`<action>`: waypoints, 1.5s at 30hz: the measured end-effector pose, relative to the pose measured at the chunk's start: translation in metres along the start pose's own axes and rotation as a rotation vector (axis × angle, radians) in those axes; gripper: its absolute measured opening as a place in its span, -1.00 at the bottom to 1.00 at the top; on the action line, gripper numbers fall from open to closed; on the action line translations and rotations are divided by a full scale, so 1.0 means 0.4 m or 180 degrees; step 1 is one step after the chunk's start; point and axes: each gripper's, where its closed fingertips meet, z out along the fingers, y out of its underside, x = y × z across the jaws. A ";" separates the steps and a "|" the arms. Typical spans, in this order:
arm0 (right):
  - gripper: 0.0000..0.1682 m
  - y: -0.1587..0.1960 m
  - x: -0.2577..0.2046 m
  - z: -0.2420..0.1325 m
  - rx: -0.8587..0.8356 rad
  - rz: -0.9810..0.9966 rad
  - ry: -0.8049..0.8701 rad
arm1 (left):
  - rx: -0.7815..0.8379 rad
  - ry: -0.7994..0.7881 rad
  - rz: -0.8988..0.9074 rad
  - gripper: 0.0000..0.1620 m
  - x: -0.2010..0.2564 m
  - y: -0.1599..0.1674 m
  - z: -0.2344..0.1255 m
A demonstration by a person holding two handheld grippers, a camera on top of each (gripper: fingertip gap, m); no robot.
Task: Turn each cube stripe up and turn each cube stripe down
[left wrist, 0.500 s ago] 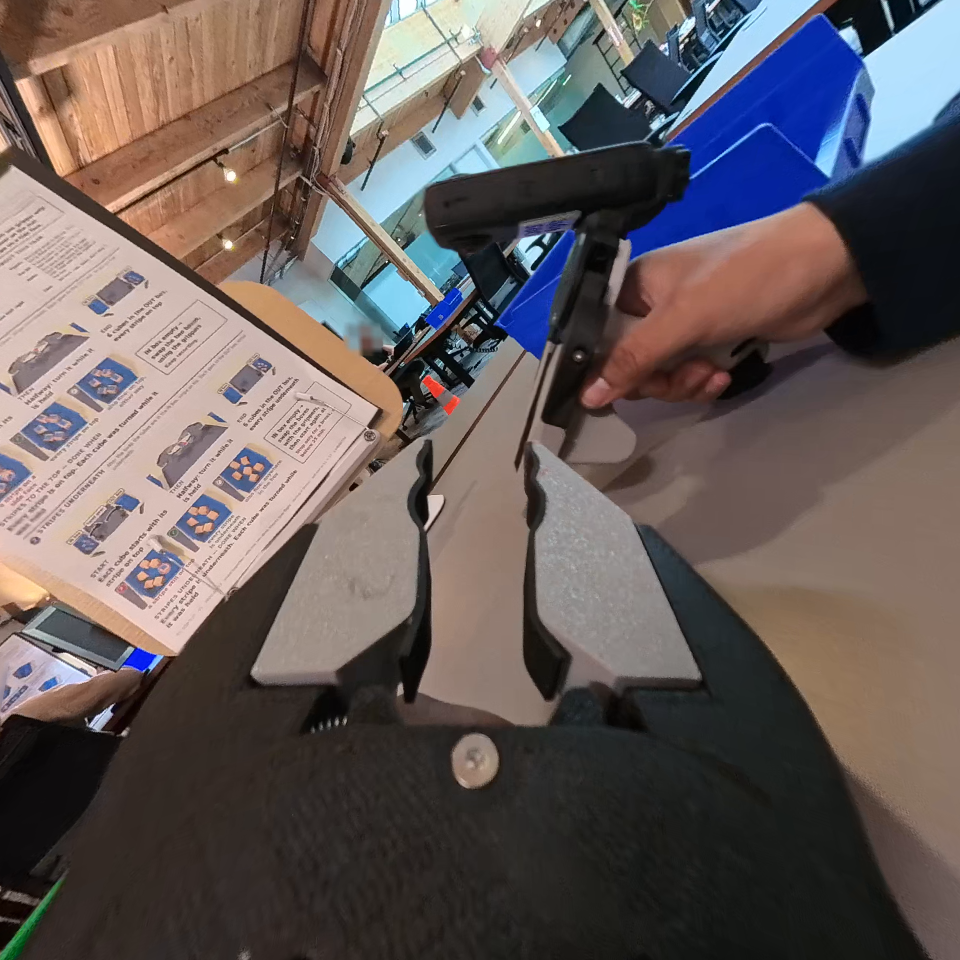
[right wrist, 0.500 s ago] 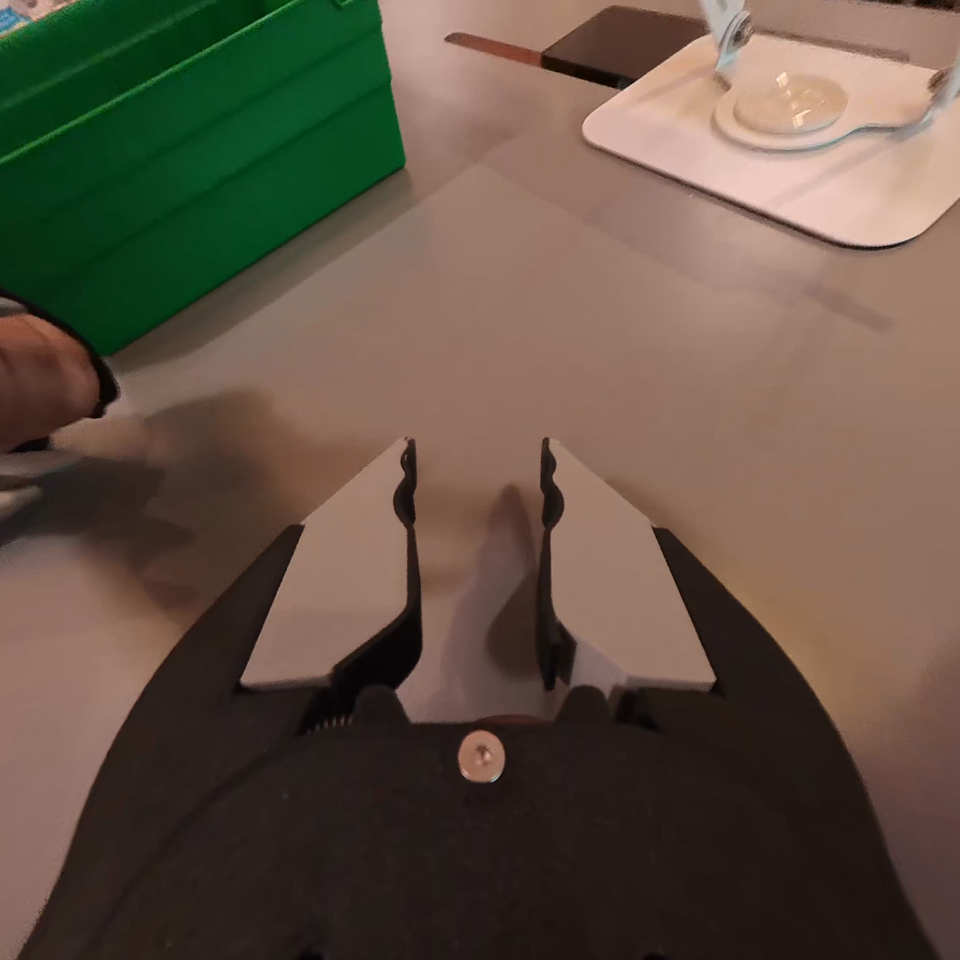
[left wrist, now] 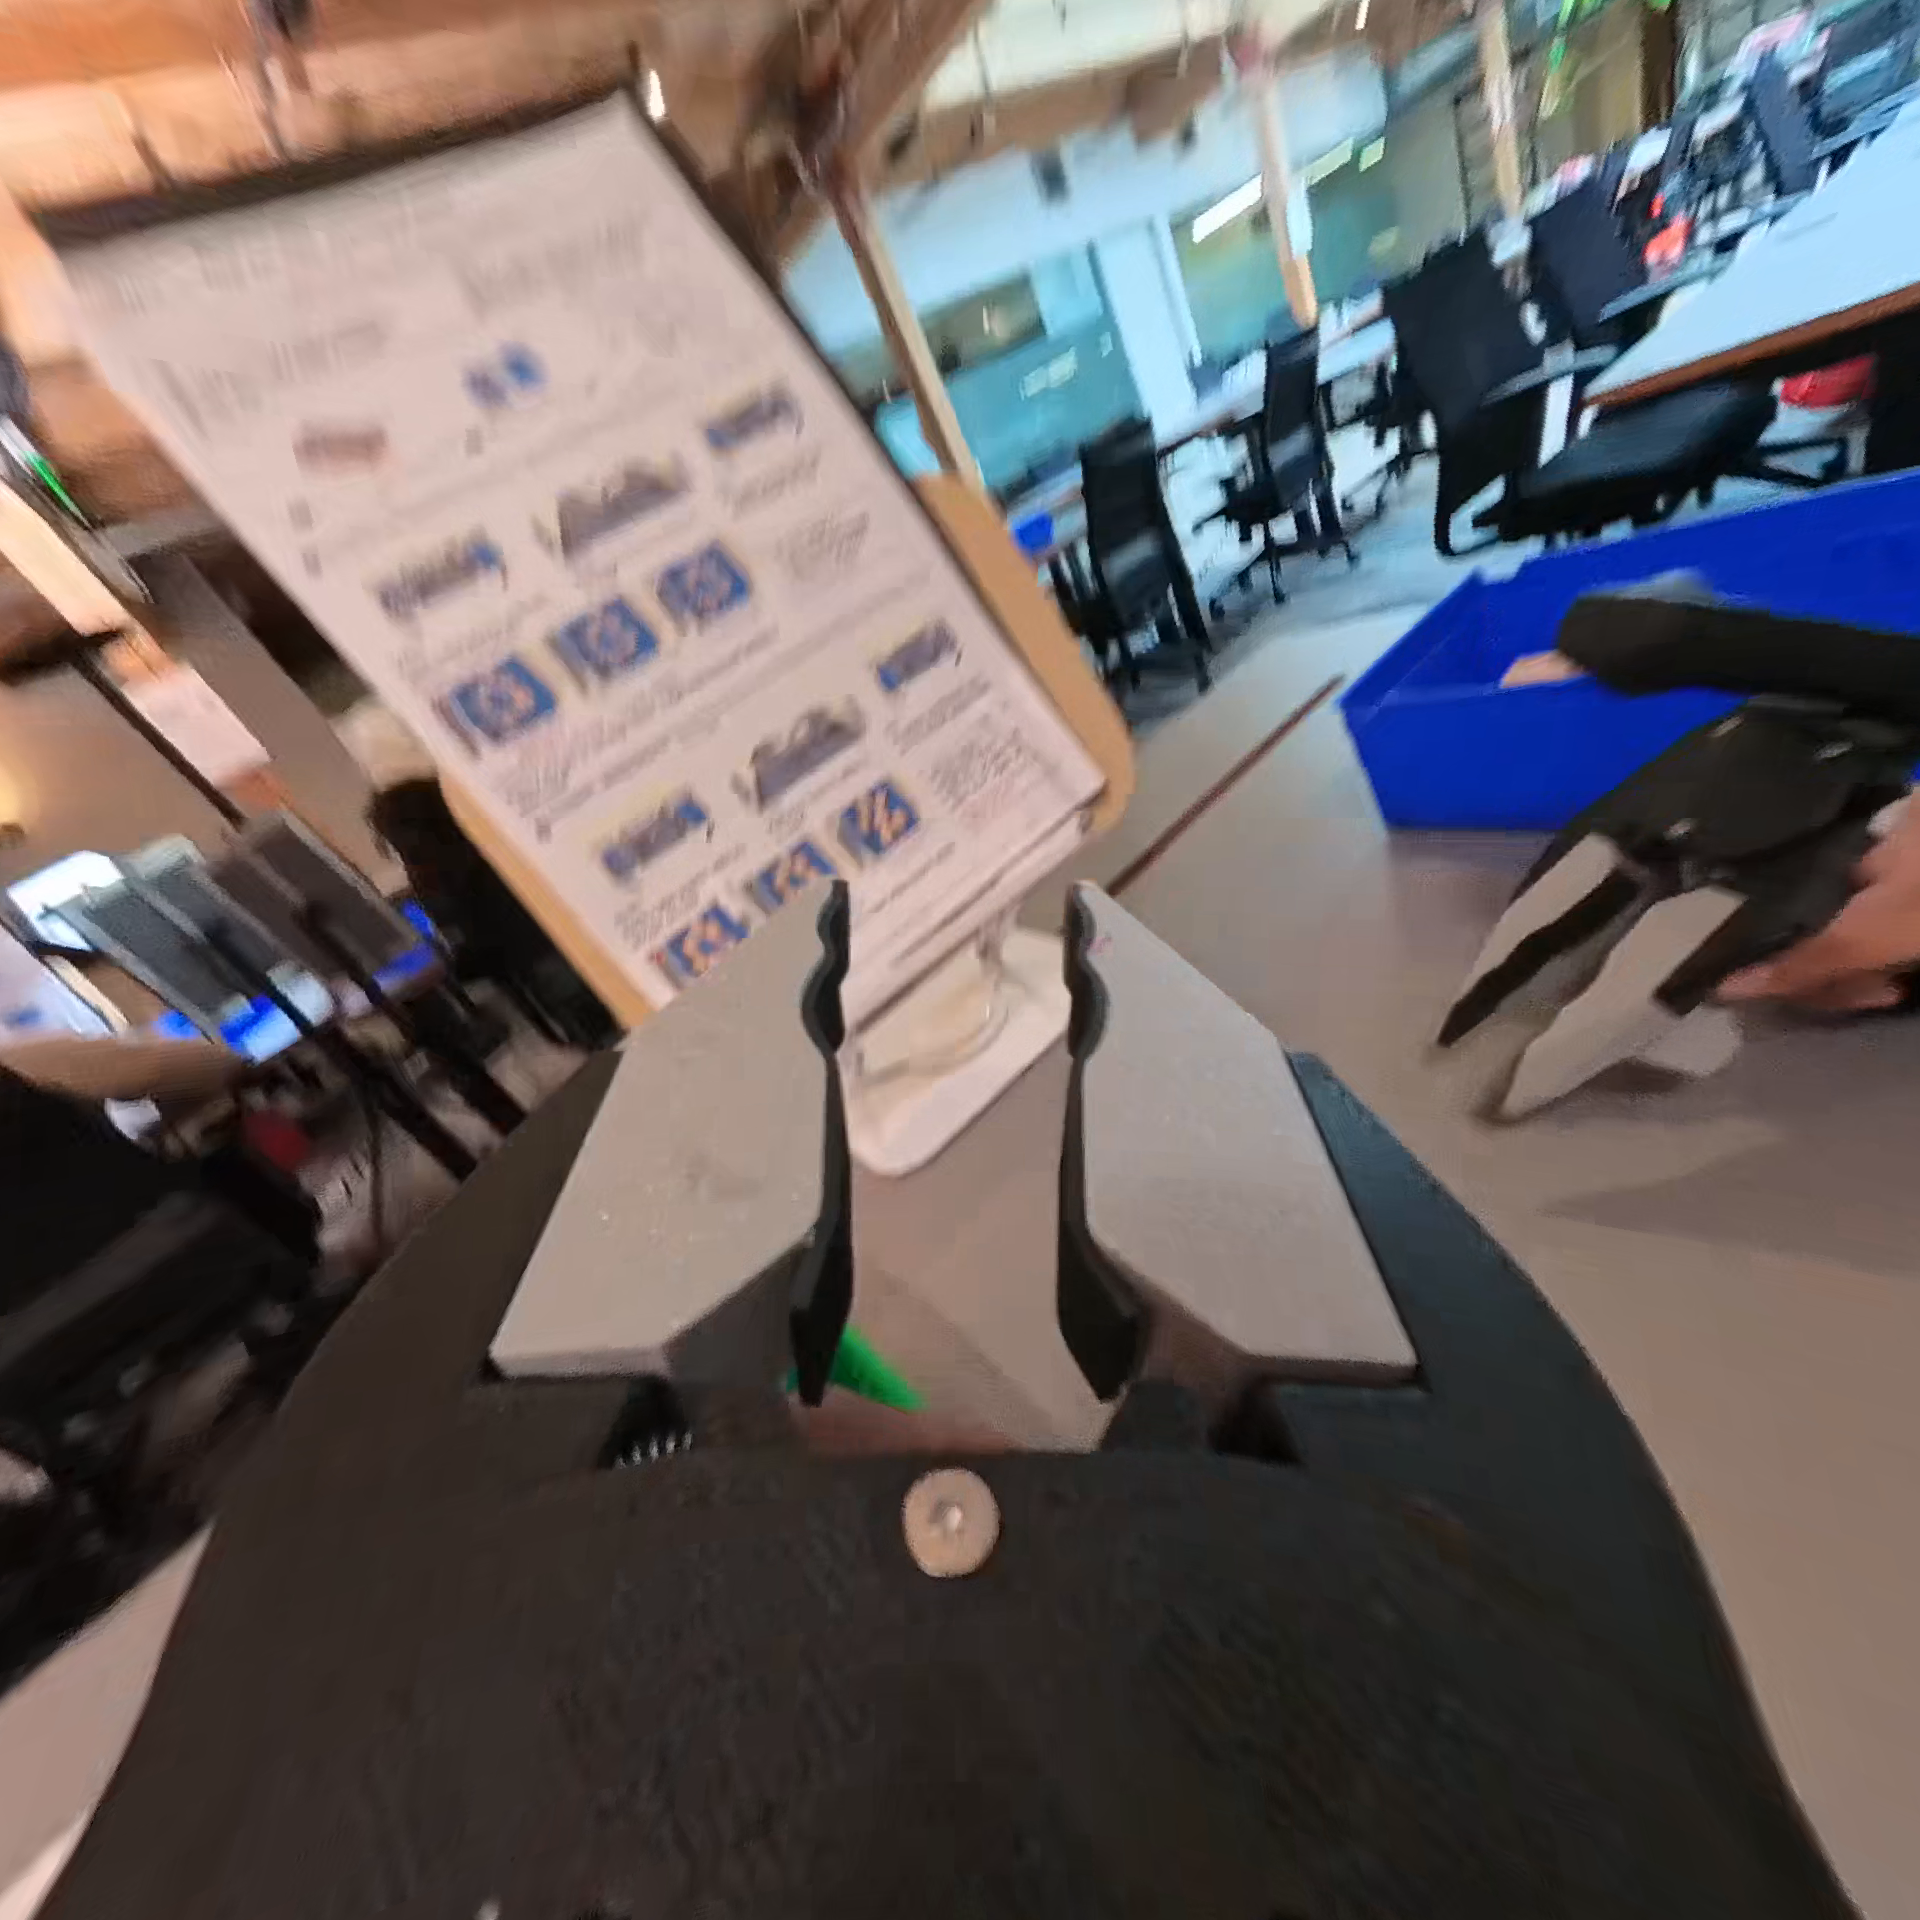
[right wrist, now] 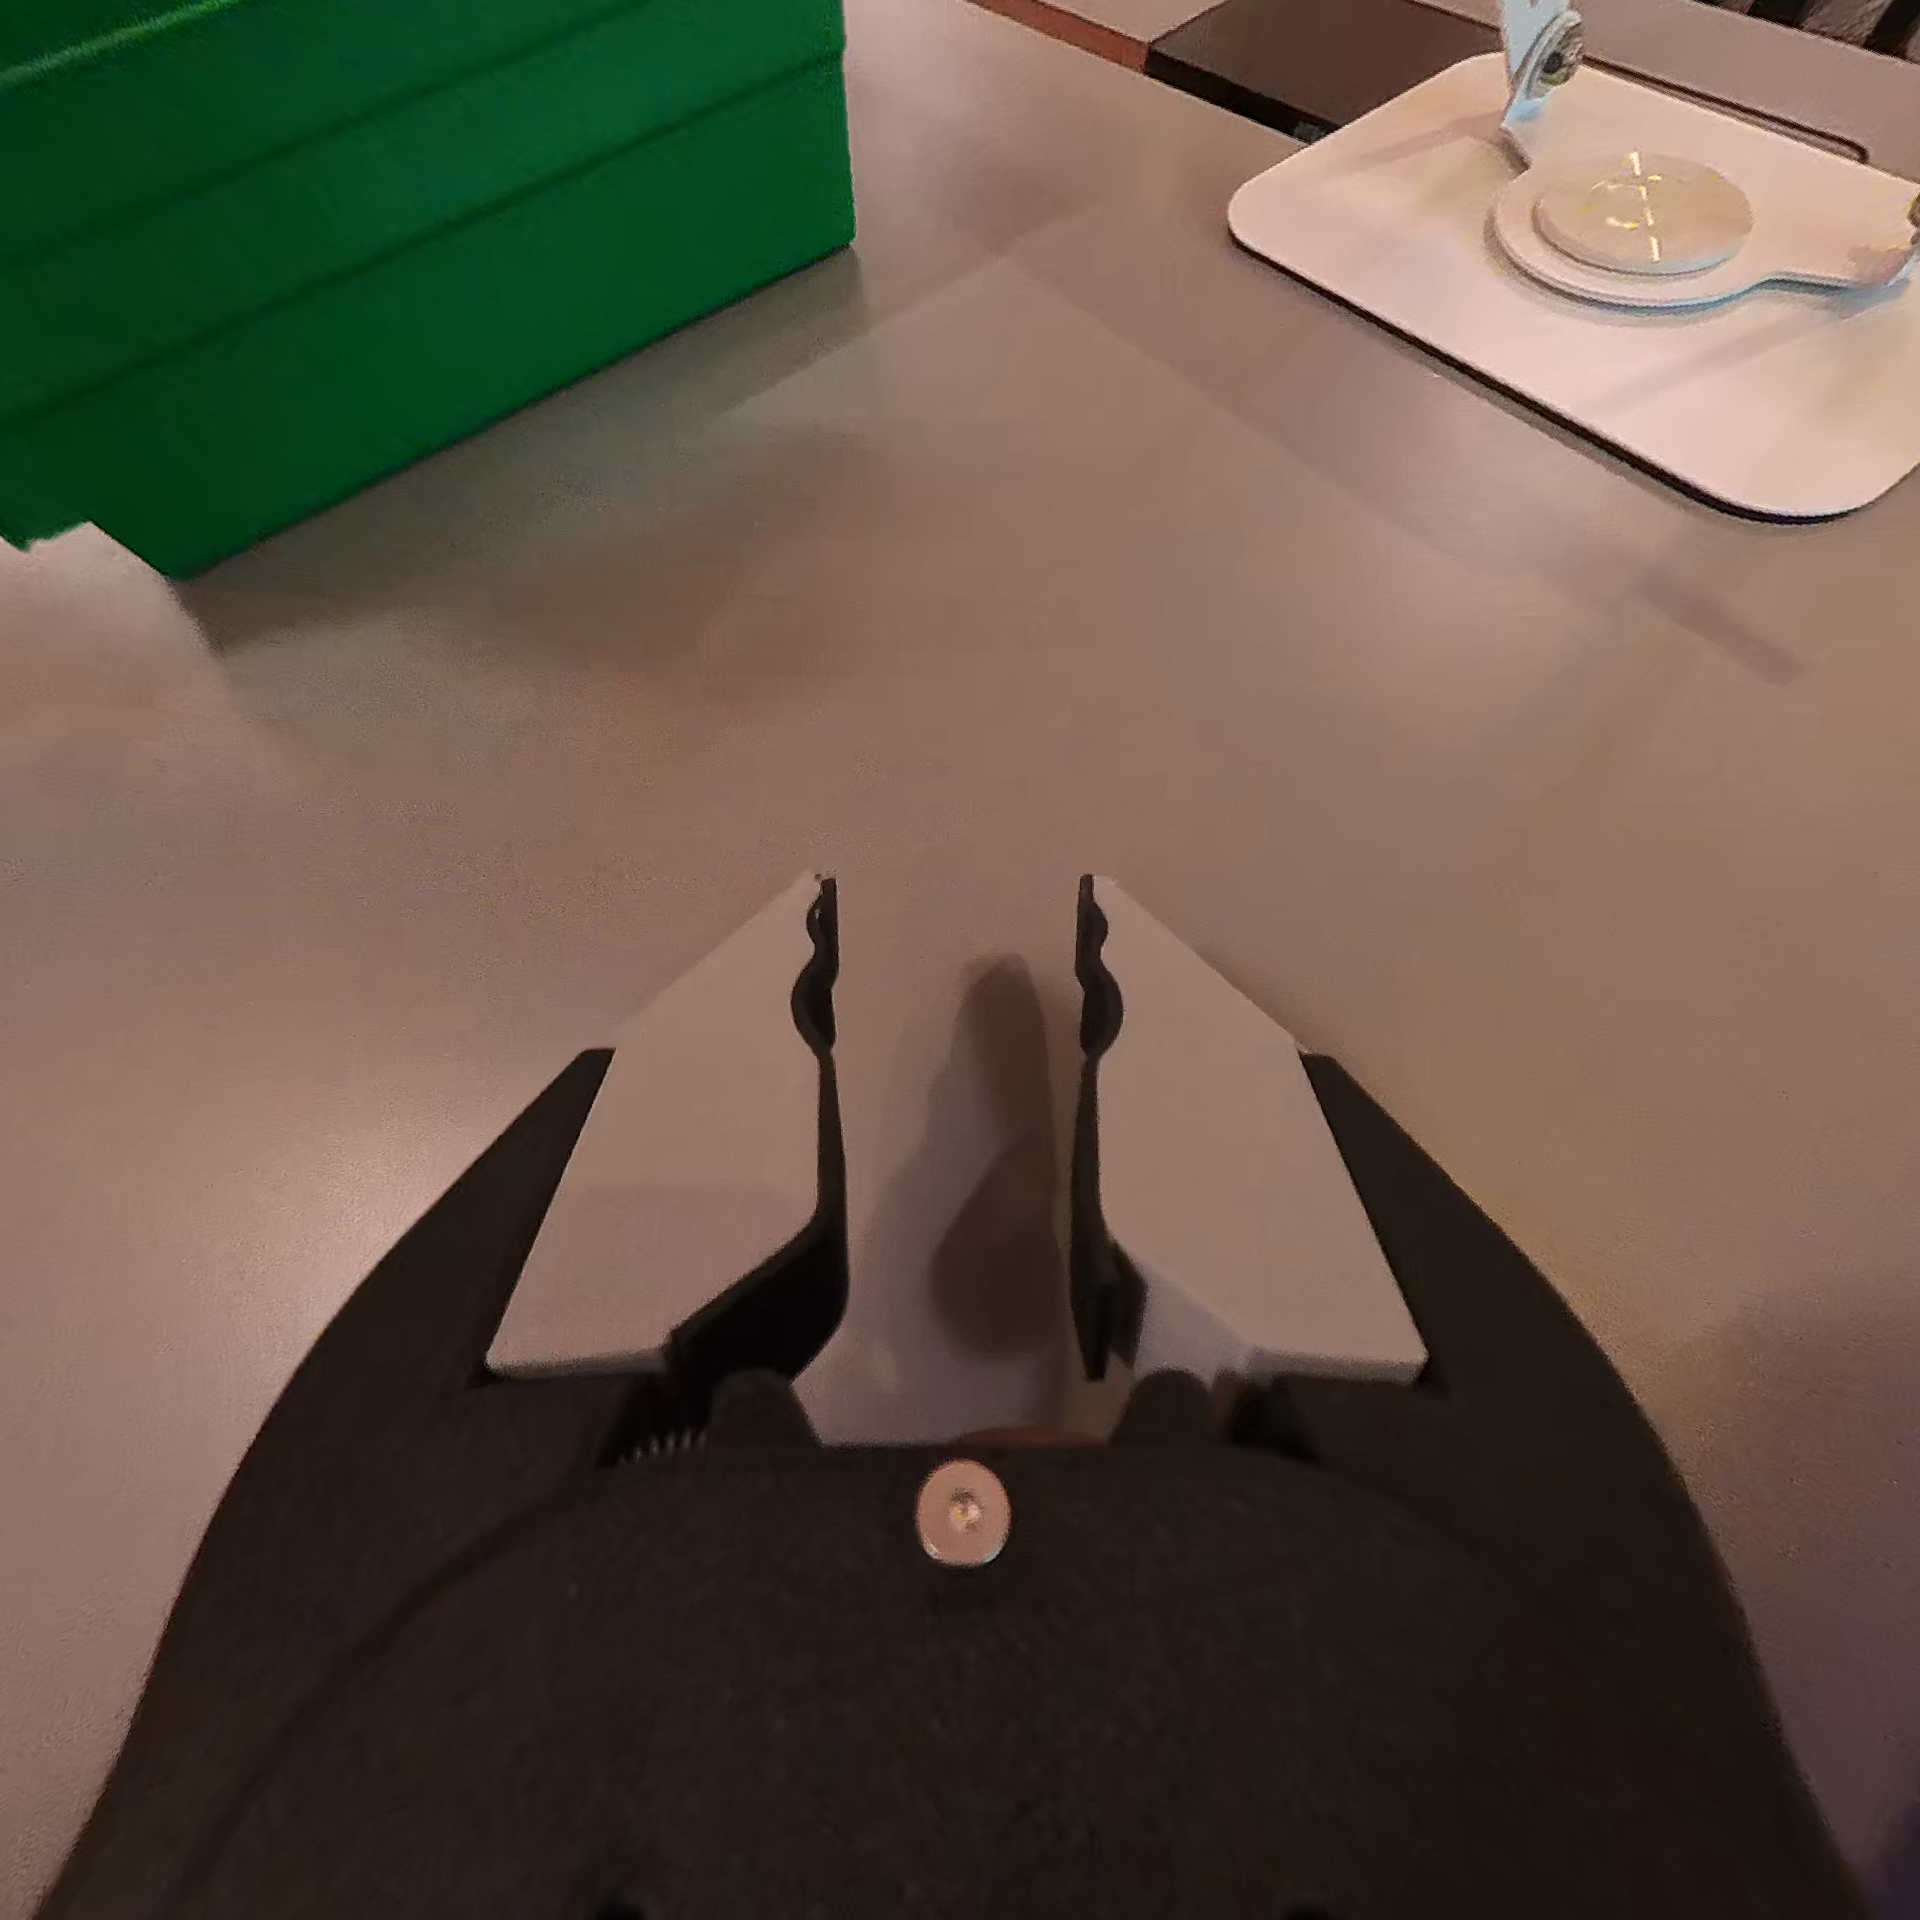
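No cube shows clearly in either view. A tan patch [left wrist: 1538, 668] lies inside the blue bin [left wrist: 1558, 758]; I cannot tell whether it is a cube. My left gripper [left wrist: 951, 935] is open and empty, held above the grey table [left wrist: 1558, 1351] and pointing at the instruction sheet [left wrist: 582, 582]. My right gripper [right wrist: 951, 883] is open and empty, low over the bare table [right wrist: 1143, 675]. It also shows in the left wrist view [left wrist: 1481, 1075], held by a hand [left wrist: 1849, 956] in front of the blue bin, tips down near the table.
A green bin [right wrist: 416, 260] stands at the far left of the right wrist view. The sheet's white stand base [right wrist: 1558, 343] sits at the far right and also shows in the left wrist view [left wrist: 935, 1101]. Office chairs and desks lie beyond the table.
The left gripper has swung down and round, so the sheet and the blue bin now face it, with motion blur. The hand at the left edge of the right wrist view is gone.
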 end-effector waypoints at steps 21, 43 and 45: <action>-0.50 0.034 -0.041 0.021 -0.0206 -0.0048 -0.0215 | -0.2980 0.1893 0.0338 -0.46 -0.130 0.588 -0.019; -0.48 -0.010 -0.126 -0.015 0.0014 0.0042 -0.0777 | -0.2402 0.1607 0.0653 -0.42 -0.169 0.449 -0.036; -0.46 -0.030 -0.177 -0.036 0.0122 0.0152 -0.1226 | -0.1786 0.1642 0.0600 -0.42 -0.112 0.314 -0.033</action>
